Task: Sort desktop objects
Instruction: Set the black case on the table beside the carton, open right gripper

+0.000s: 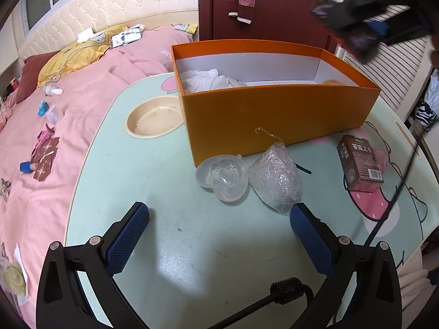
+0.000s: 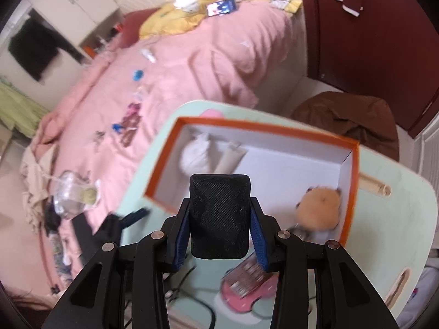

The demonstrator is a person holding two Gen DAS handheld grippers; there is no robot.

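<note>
My left gripper (image 1: 219,219) is open and empty, low over the mint table (image 1: 170,246). Just ahead of it lie a clear heart-shaped plastic case (image 1: 222,177) and a bubble-wrap bundle (image 1: 275,176), the bundle close to the right finger. A brown carton (image 1: 359,163) lies to the right. The orange box (image 1: 274,120) stands behind them, with white crumpled paper (image 1: 208,81) inside. My right gripper (image 2: 219,216) is shut on a black rectangular block (image 2: 220,216), held high above the orange box (image 2: 351,192). An orange plush toy (image 2: 319,209) lies in the box.
A beige bowl-shaped recess (image 1: 153,116) sits in the table left of the box. A black cable (image 1: 395,197) runs across the table's right side. A pink bed (image 1: 41,126) strewn with small items lies to the left. A dark red wardrobe (image 1: 274,5) stands behind.
</note>
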